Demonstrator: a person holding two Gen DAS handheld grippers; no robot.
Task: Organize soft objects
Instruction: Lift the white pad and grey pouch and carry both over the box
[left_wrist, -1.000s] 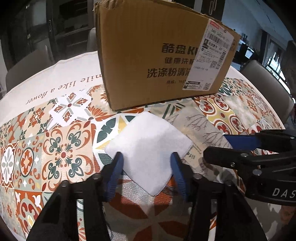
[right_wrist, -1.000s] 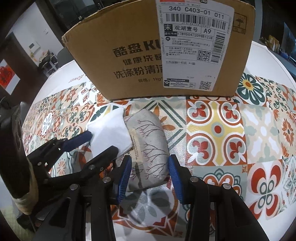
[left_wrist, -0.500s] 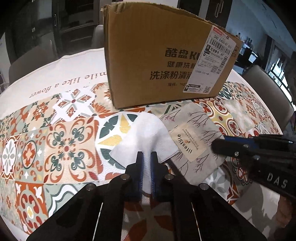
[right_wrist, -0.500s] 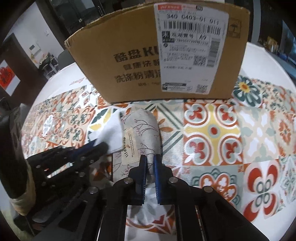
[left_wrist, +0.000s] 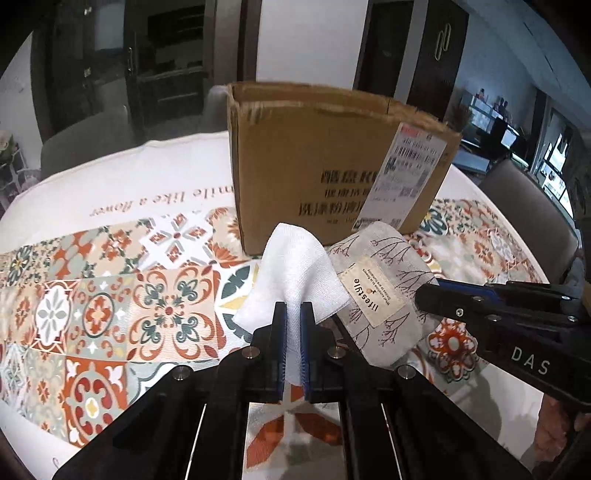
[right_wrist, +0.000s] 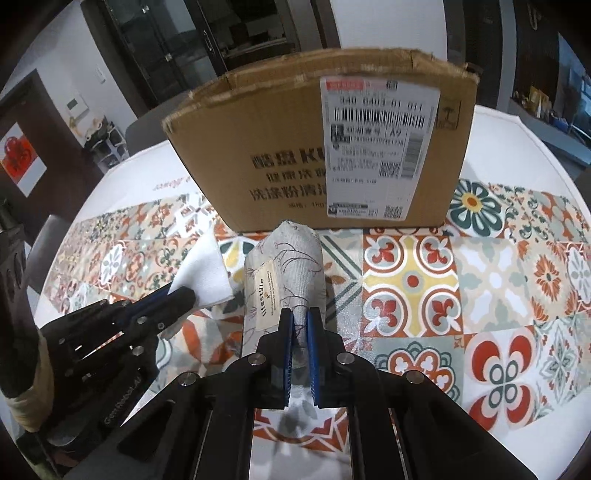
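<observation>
Left hand-held gripper (left_wrist: 293, 314) is pinching the white cloth (left_wrist: 295, 273), right hand-held gripper (right_wrist: 300, 325) the grey pouch (right_wrist: 291, 273); a shallow edge pinch is risking either slipping free short of the cardboard box (right_wrist: 332, 147).

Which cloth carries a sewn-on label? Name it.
The grey cloth with the branch print, held in the right tool; its beige label reads "lifestyle". The white cloth in the left tool is plain.

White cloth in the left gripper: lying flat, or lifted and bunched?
Lifted and bunched. The left gripper pinches the white cloth at its near edge; it peaks into a tent above the tablecloth.
</observation>
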